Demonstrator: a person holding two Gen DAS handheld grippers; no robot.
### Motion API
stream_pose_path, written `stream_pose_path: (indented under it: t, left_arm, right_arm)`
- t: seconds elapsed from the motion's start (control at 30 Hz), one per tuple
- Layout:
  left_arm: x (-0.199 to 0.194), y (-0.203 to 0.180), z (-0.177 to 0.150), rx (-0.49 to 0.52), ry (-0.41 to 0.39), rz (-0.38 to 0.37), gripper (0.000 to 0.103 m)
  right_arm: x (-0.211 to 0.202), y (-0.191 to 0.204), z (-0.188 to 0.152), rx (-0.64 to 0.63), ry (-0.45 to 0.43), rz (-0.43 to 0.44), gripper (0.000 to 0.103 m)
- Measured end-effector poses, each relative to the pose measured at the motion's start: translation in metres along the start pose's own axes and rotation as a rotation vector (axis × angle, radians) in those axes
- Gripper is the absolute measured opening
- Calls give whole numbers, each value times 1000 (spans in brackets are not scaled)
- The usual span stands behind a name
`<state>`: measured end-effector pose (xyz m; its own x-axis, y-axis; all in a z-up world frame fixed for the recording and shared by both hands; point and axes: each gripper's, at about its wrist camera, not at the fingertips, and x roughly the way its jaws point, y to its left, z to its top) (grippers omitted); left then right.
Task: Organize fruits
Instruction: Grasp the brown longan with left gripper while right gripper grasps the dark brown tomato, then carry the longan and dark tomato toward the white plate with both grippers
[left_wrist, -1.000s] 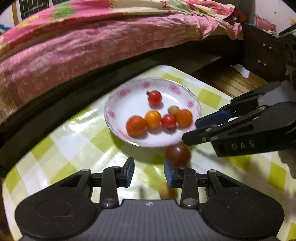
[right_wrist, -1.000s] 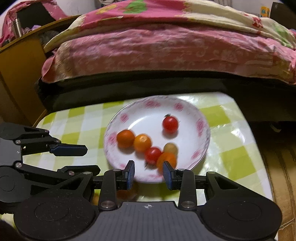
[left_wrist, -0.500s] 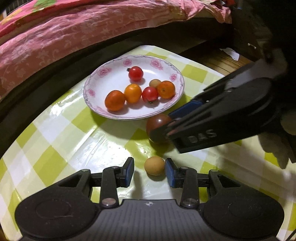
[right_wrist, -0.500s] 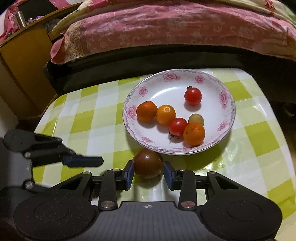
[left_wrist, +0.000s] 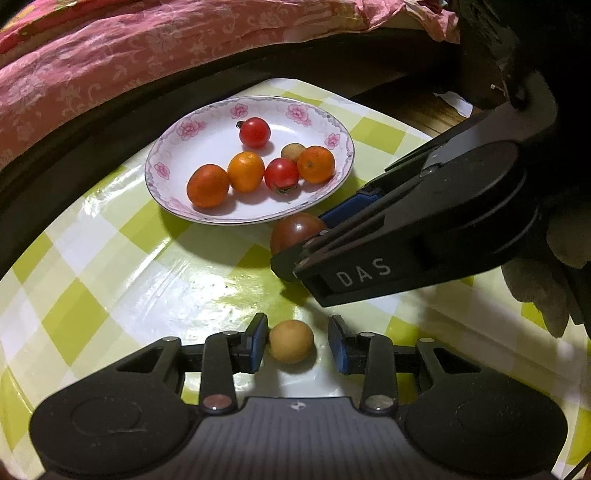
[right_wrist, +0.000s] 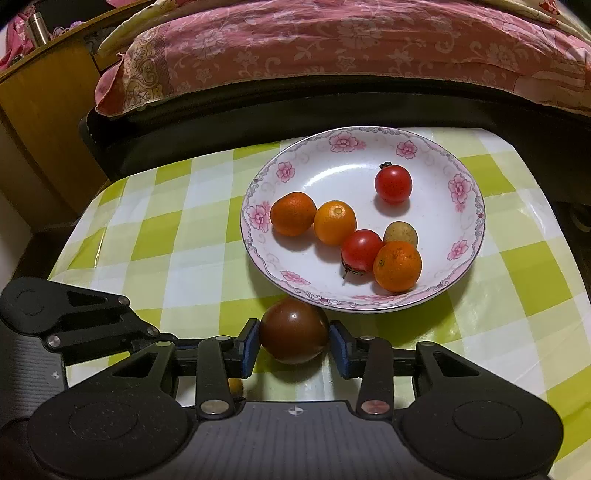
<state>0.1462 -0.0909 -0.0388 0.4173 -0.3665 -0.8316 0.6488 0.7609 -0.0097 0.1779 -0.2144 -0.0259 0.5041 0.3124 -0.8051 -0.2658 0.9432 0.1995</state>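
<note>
A white floral plate (left_wrist: 184, 136) (right_wrist: 436, 155) on the checked tablecloth holds several small oranges, red cherry tomatoes and a tan fruit. A dark brown tomato (right_wrist: 293, 330) (left_wrist: 295, 227) lies on the cloth just in front of the plate, between the open fingers of my right gripper (right_wrist: 293, 341); the left pad touches it, the right pad stands just off it. A small tan round fruit (left_wrist: 291, 341) lies between the open fingers of my left gripper (left_wrist: 297, 343), close to the left pad. The right gripper's body (left_wrist: 424, 229) crosses the left wrist view.
The table has a green and white checked plastic cloth (right_wrist: 166, 229) (left_wrist: 92, 266). A bed with a pink floral cover (right_wrist: 332, 44) (left_wrist: 110, 62) runs along the far edge. A wooden cabinet (right_wrist: 40, 122) stands at the far left.
Both grippers have come down and forward: the dark tomato now sits between the right fingers and the tan fruit between the left fingers. Both stay open.
</note>
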Motion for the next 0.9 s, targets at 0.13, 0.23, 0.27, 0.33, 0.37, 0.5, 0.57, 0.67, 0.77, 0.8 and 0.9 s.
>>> stream_pose_path:
  t: [0.13, 0.23, 0.27, 0.33, 0.37, 0.5, 0.57, 0.67, 0.77, 0.8, 0.9]
  left_arm:
    - [-1, 0, -3, 12, 6, 14, 38]
    - [-3, 3, -7, 5, 11, 18, 35]
    - [-4, 4, -8, 1, 10, 15, 35]
    - [-5, 2, -9, 11, 14, 20, 35]
    - [-5, 1, -9, 23, 16, 27, 35]
    - [-6, -2, -10, 38, 18, 30, 35]
    - [-6, -2, -10, 42, 17, 27, 35]
    - [-7, -3, -11, 53, 17, 34, 35]
    - [-6, -2, -11, 53, 16, 33, 36]
    - [-6, -1, -11, 49, 19, 32, 36]
    - [-7, 0, -11, 46, 23, 33, 37]
  right_arm:
    - [-1, 3, 1, -18, 6, -17, 35]
    - [-3, 5, 0, -35, 12, -31, 34]
    - [-3, 5, -1, -40, 15, -36, 34]
    - [-6, 6, -4, -53, 16, -45, 34]
    - [-7, 6, -6, -59, 16, -49, 34]
    - [-9, 7, -7, -73, 22, -65, 34]
    - [-9, 8, -8, -85, 25, -72, 34]
    - [-8, 11, -9, -104, 23, -80, 34]
    - [-7, 13, -9, -115, 24, -88, 35]
    - [-7, 13, -9, -116, 24, -87, 35]
    - [-8, 13, -9, -114, 24, -87, 35]
